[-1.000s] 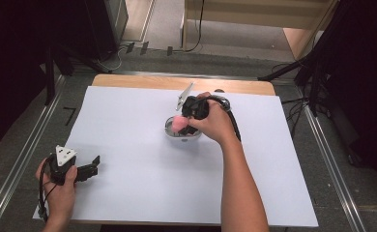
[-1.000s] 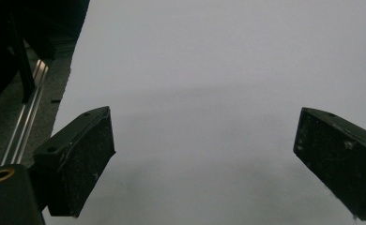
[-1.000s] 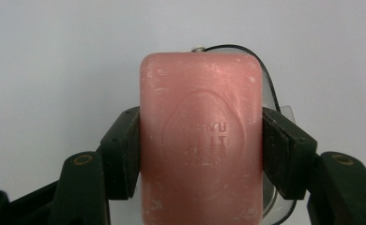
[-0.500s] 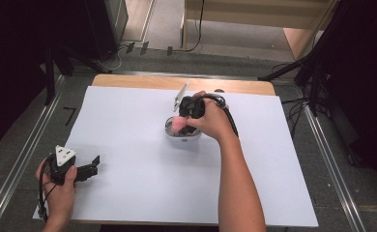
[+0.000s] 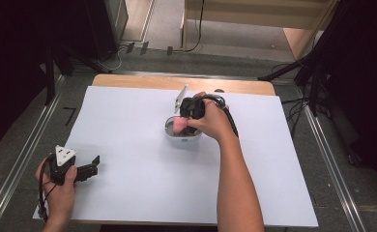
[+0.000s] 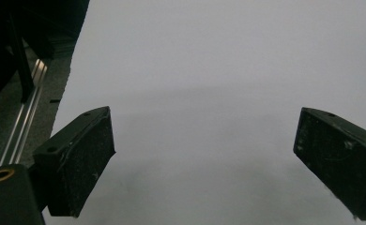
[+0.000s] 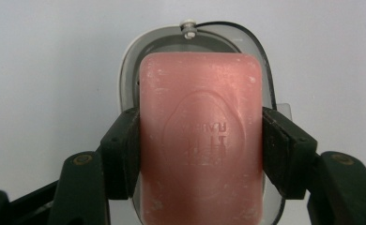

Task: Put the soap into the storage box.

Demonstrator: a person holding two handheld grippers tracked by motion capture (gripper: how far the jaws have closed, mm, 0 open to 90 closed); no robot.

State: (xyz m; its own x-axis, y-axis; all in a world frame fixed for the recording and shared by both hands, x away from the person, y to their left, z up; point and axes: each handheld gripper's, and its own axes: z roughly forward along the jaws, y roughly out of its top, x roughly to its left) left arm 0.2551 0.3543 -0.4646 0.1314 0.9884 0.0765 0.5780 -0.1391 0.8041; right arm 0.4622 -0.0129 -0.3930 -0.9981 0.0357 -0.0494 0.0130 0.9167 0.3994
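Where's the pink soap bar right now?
The pink soap bar sits clamped in the right hand-held gripper, just over the open soap box, mid-table in the high view.

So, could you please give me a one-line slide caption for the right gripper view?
Right gripper clamps a pink soap bar directly over an open soap dish on the white table.

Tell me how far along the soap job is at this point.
Done: the right gripper has its jaws clamped on the pink soap bar. In hand: it holds the bar directly over the open soap dish. Left: lowering the bar in and releasing. The left gripper sits open and idle over the white sheet.
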